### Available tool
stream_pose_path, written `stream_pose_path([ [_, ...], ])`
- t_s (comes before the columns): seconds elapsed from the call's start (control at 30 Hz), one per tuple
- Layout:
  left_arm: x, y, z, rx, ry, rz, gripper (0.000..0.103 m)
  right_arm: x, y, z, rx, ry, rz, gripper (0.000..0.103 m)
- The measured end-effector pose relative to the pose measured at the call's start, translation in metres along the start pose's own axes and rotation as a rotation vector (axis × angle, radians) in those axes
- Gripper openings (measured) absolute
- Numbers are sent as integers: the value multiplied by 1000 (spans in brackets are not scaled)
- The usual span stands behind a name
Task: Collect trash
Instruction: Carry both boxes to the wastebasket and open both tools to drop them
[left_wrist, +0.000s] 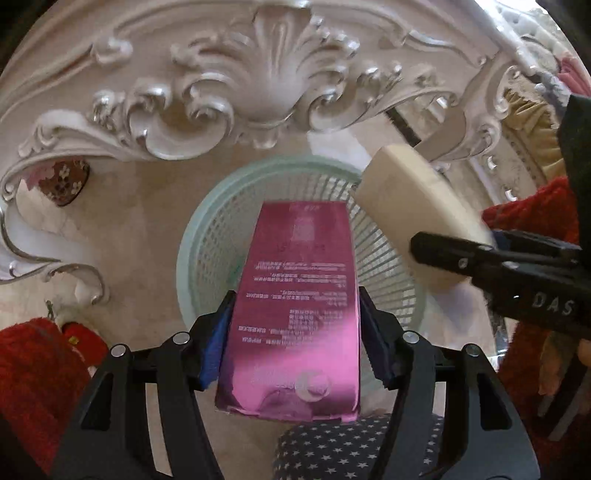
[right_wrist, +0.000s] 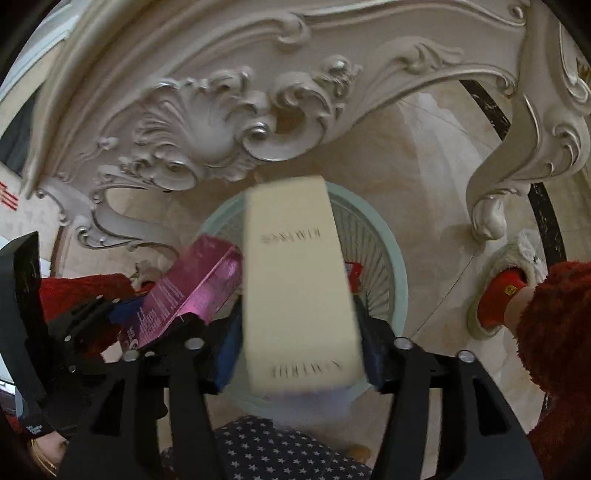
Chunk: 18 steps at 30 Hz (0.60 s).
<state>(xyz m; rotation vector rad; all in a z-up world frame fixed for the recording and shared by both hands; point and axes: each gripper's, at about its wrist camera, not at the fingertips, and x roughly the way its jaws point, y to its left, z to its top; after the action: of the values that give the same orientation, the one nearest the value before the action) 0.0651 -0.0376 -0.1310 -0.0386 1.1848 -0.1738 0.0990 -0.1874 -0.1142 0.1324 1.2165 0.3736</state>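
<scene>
Marble floor under ornate white carved table: pale green plastic mesh basket (left_wrist: 207, 236) below both grippers. Left gripper (left_wrist: 295, 339) jaws flank shiny pink carton (left_wrist: 295, 295), grip w/ pads unclear. Right gripper (right_wrist: 299, 354) likewise round cream rectangular box (right_wrist: 299, 288). Risk: boxes collide over basket, land outside rim.

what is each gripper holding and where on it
Left gripper: pink box between pads at its long sides, grip unclear. Right gripper: cream box between jaws, blurred, apparently loose.

Soft indoor light, strong fisheye bending (dark corners), cream box (right_wrist: 301, 284) motion-blurred.
</scene>
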Motion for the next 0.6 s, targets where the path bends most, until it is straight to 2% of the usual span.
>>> stream_pose_path([
  [0.03, 1, 2, 0, 1, -1, 32, 81, 1, -1, 0, 4, -4, -22, 73],
  [0.1, 3, 3, 0, 12, -20, 98, 88, 1, -3, -2, 10, -16, -50, 74],
  [0.17, 0, 2, -2, 26, -42, 116, 88, -1, -4, -3, 19, -24, -55, 74],
  [0.3, -7, 1, -3, 34, -60, 103, 88, 0, -6, -6, 31, -20, -59, 74],
  [0.6, -7, 5, -4, 18, -57, 101, 88, 4, -3, -6, 22, -10, -64, 74],
])
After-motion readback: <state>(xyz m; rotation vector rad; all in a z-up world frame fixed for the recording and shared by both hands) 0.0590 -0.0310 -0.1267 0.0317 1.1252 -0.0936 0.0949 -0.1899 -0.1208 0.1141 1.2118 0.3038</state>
